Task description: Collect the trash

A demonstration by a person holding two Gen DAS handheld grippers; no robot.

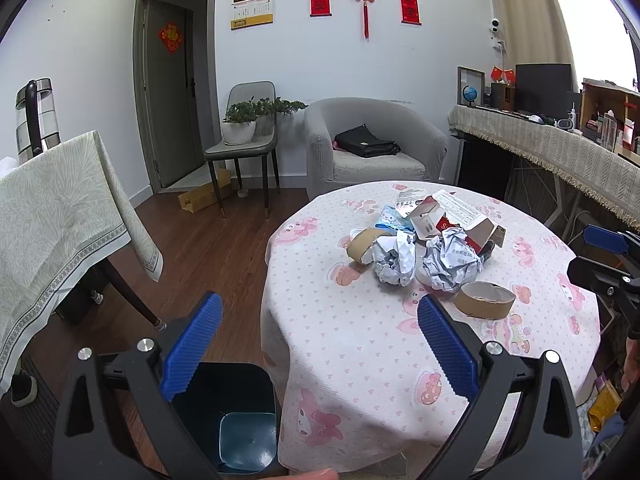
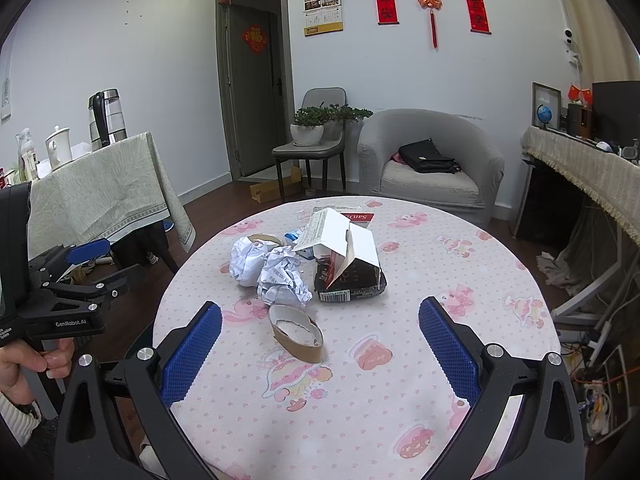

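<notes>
On the round table (image 2: 400, 420), trash pile (image 2: 304, 264) at centre, bin (image 1: 240, 420) on the floor at its near left; left gripper (image 1: 320, 344) and right gripper (image 2: 320, 344) both spread wide, empty: a loose pinch on the flattened cardboard ring (image 2: 298, 334) could likely let it slip.

Crumpled paper balls (image 2: 272, 268), torn boxes (image 2: 348, 256) and a cardboard ring (image 2: 296, 334) lie heaped mid-table.

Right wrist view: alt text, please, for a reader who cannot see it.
The open right gripper hovers empty over a round table holding a trash pile: crumpled paper balls, torn boxes and a cardboard tape ring. The left gripper waits at left.
</notes>
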